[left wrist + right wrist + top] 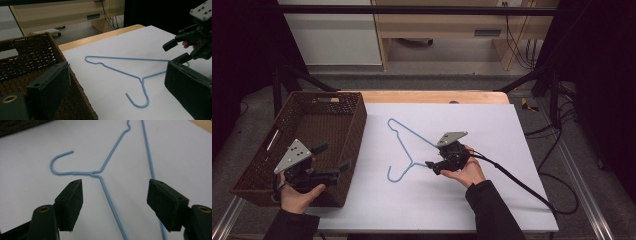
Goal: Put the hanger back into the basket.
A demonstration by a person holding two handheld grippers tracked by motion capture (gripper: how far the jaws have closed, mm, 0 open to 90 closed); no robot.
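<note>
Blue hanger [105, 185] lies between the open right tongs [115, 200] (untouched).

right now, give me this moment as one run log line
hanger: flat on white sheet, untouched | right gripper: open, jaws either side of hanger's shoulder wire | left gripper: open, over basket | basket: nothing visible inside

Left claw [332, 161] and right claw [432, 166] both gape wide, held in each hand.
</note>
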